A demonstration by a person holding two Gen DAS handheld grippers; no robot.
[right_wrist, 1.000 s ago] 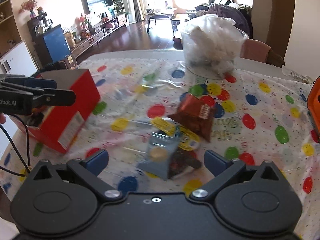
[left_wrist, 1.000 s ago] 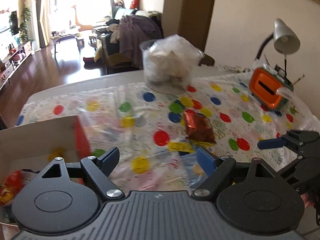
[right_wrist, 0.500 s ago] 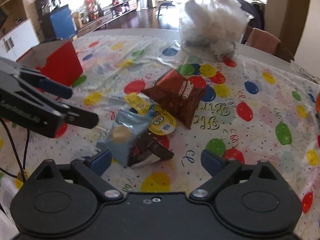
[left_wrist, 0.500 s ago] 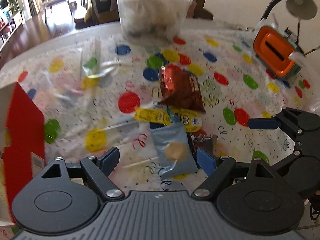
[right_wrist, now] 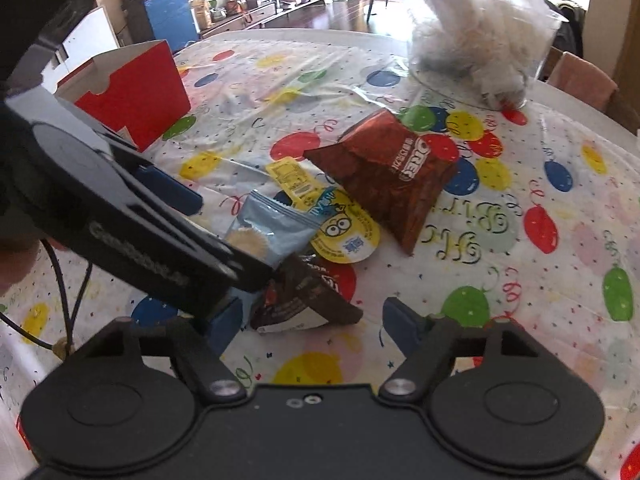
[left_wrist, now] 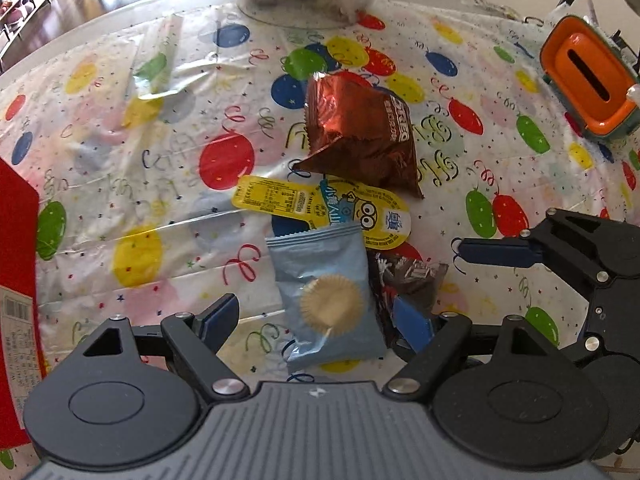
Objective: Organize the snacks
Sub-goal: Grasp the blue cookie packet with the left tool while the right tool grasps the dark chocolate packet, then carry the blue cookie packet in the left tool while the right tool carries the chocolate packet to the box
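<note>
The left gripper [left_wrist: 320, 322] has its fingers [left_wrist: 219, 316] spread wide on either side of a light blue packet [left_wrist: 326, 292], which lies flat on the table [left_wrist: 132, 160] between them; whether the pads touch it cannot be told. The right gripper [right_wrist: 310, 322] is likewise released, its fingers [right_wrist: 398, 322] straddling a small dark brown wrapper [right_wrist: 298, 300] just right of the blue packet. In the right wrist view the left gripper's body crosses in front and hides the near half of the blue packet.

Beyond these, a yellow Minions sachet [left_wrist: 332, 210] lies partly under the blue packet's far edge, and a reddish-brown Oreo bag [left_wrist: 360, 132] sits puffed up just behind it, overlapping the sachet's corner.

Off to the left stands an open red box [right_wrist: 132, 92], cut off at the frame edge in the left wrist view. A clear tub of white wrappers [right_wrist: 480, 48] stands at the table's far side, and an orange device [left_wrist: 588, 80] sits at the far right. The balloon-print tablecloth [right_wrist: 540, 208] is wrinkled and glary, so its far part is hard to make out.
</note>
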